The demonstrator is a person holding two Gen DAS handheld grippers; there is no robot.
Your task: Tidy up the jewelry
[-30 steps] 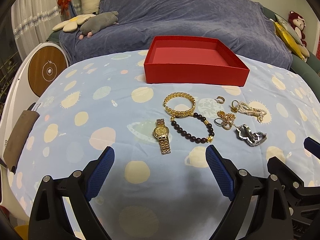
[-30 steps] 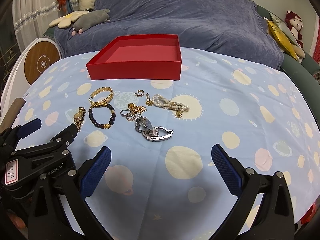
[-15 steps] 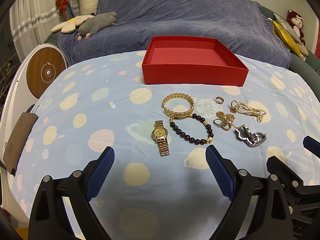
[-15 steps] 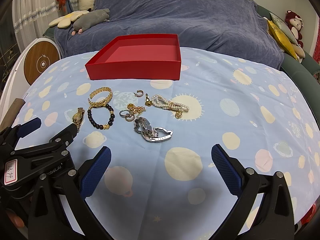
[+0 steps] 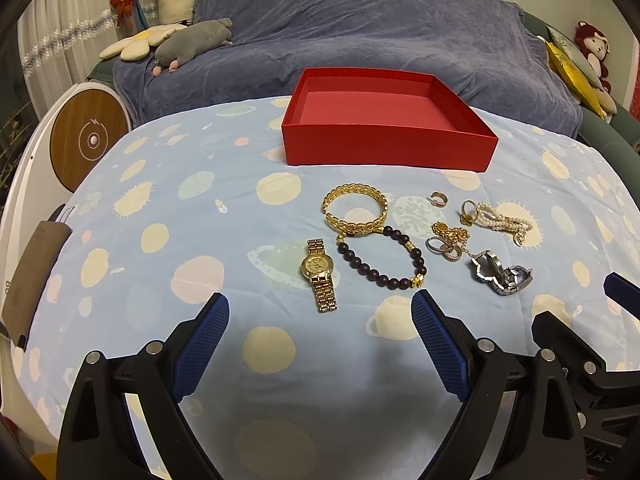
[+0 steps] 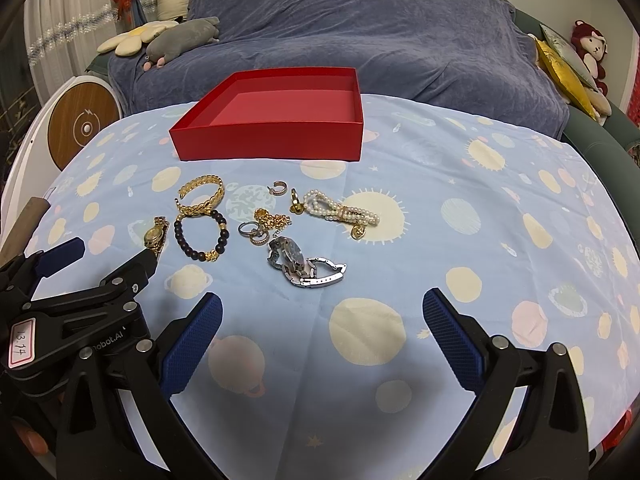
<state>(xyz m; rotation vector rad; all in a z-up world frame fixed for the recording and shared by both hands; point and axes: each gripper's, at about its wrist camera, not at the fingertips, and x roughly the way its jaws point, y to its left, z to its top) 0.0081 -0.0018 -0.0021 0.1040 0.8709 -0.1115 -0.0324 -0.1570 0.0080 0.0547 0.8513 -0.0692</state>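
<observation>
An empty red box [image 5: 384, 148] [image 6: 272, 144] stands at the far side of the table. In front of it lie a gold bangle [image 5: 355, 210] [image 6: 202, 197], a dark bead bracelet [image 5: 382, 258] [image 6: 200, 238], a gold watch [image 5: 320, 274] [image 6: 154, 236], a silver watch [image 5: 498, 272] [image 6: 306, 264], a pearl bracelet [image 5: 500, 220] [image 6: 340, 212], rings and a gold chain [image 5: 450, 238] [image 6: 266, 222]. My left gripper [image 5: 320, 340] is open, just short of the gold watch. My right gripper [image 6: 322, 332] is open, just short of the silver watch.
The table carries a light blue cloth with planets [image 5: 160, 240]. A sofa under a blue-grey cover [image 5: 360, 28] with plush toys [image 5: 188, 42] stands behind. A round white and wood device [image 5: 86, 140] is at the left. The left gripper's body [image 6: 72, 304] shows in the right wrist view.
Both views have shifted very slightly; the jewelry sits marginally lower and closer. Both grippers stay open and nothing on the table has moved.
</observation>
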